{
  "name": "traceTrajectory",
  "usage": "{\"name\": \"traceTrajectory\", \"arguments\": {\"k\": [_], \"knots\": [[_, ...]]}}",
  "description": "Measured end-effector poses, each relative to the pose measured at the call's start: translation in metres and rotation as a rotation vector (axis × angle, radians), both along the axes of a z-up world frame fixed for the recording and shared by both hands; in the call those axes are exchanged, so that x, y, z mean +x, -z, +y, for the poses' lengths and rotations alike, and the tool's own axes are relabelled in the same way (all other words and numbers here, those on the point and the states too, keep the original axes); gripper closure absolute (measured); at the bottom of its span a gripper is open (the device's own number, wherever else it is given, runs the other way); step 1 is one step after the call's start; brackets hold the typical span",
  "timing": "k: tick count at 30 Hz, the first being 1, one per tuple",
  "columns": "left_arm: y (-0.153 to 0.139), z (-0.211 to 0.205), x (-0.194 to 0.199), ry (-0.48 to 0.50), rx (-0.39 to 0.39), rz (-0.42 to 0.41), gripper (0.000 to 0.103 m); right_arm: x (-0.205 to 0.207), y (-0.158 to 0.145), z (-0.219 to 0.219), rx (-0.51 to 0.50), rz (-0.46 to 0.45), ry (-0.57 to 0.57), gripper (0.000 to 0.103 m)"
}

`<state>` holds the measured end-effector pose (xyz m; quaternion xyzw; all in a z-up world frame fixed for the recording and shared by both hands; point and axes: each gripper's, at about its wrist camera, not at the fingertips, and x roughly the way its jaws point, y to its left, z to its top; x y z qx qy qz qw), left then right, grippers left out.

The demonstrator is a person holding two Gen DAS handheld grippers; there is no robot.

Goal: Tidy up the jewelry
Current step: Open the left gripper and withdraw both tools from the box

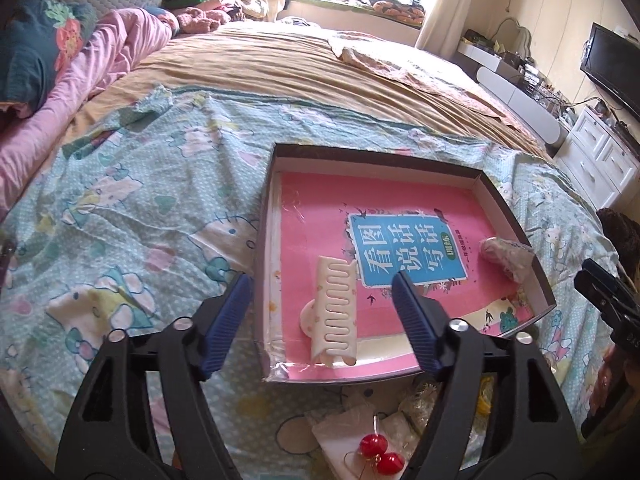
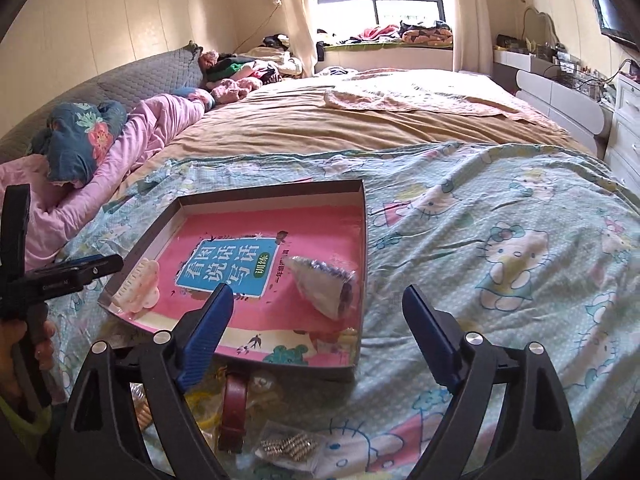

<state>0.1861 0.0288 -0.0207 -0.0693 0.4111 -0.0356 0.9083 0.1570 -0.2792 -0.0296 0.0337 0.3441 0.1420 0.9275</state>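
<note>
The left gripper (image 1: 322,292) is seen with its blue pads (image 1: 226,320) spread wide; nothing is clamped, and a cream hair claw (image 1: 334,316) lies below and between them on the floor of a shallow cardboard tray (image 1: 516,216) (whether the pads touch it cannot be told, but they look clear of it). The right gripper (image 2: 316,304) is likewise held wide apart and empty, its left pad (image 2: 206,336) over the tray's near edge, its right pad over the bedsheet (image 2: 500,240). A small plastic bag (image 2: 324,286) of dark jewelry is seen lying in the tray near its right wall.

Two items are counted in the tray: one claw, one bag. The tray's floor is covered by one pink book (image 1: 320,204) bearing a blue panel with large white Chinese characters and a green oval label.

In front of the tray, on the sheet, loose pieces are seen: two red bead earrings (image 1: 378,452), one brown strap (image 2: 234,412), one packet of gold earrings (image 2: 288,448), and yellow rings (image 2: 202,408) (number unclear).
</note>
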Motion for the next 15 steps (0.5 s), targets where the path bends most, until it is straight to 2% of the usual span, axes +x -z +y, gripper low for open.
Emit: {"name": "traceTrajectory", "arguments": {"k": [5, 8, 11, 15], "knots": [[-0.018, 0.01, -0.013, -0.034, -0.002, -0.044, 0.018, -0.014, -0.011, -0.01, 0.006, -0.021, 0.015, 0.016], [-0.029, 0.017, -0.022, -0.051, -0.013, -0.07, 0.017, -0.022, -0.017, -0.012, 0.01, -0.033, 0.013, 0.015], [-0.037, 0.02, -0.03, -0.057, -0.013, -0.092, 0.01, -0.033, -0.025, -0.012, 0.009, -0.054, 0.005, 0.015], [-0.045, 0.023, -0.04, -0.05, -0.039, -0.107, 0.01, -0.045, -0.034, -0.012, 0.007, -0.078, -0.009, 0.014]]}}
